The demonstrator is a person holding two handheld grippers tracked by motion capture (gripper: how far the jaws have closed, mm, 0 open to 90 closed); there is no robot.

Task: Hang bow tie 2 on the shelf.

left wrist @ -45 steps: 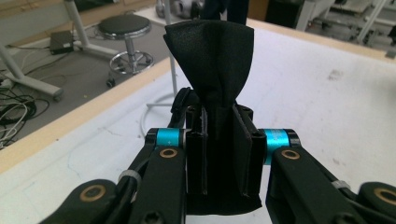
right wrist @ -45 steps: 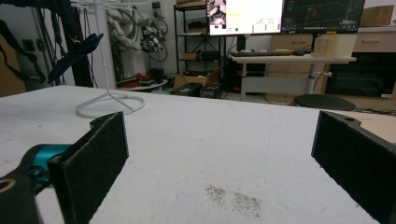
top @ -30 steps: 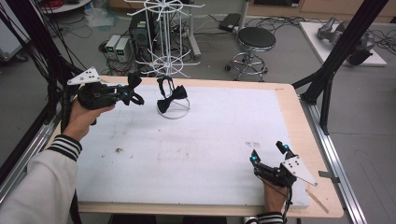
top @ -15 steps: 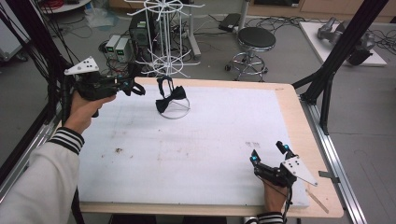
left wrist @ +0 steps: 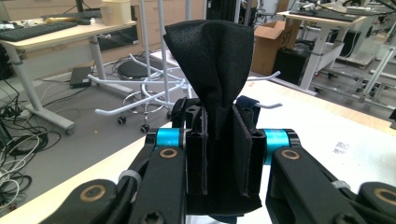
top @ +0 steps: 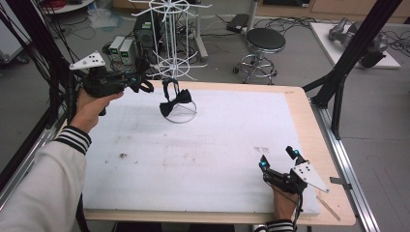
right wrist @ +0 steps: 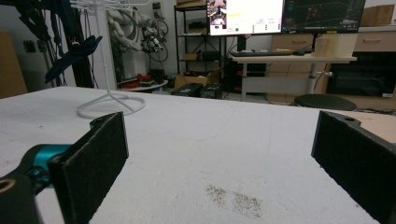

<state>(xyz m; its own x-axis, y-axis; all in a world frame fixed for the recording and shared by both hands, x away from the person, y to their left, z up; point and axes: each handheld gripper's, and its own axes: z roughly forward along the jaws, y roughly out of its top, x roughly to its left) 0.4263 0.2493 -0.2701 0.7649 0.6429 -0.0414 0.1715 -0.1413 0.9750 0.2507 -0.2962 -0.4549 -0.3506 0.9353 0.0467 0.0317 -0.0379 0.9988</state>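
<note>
Right gripper (top: 278, 159) low at the near right of the bench (top: 300, 104), fingers (right wrist: 88, 158) spread wide with nothing between them, above a white mat (top: 203, 154) with a dark smudge (right wrist: 233, 200). Farther back on the left, left gripper (top: 140, 82) raised off the bench, fingers (left wrist: 198, 154) pressed onto a fold of black fabric (left wrist: 212, 65). Just beyond, a black bow tie (top: 175, 102) hanging by the white wire rack (top: 171, 43), over its round base. Behind the bench, a stool (top: 263, 41) on the floor.

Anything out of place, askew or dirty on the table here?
Only small things: dark specks soil the white mat near its left side and ahead of the right gripper. The bow tie hangs tilted on the white rack.
</note>
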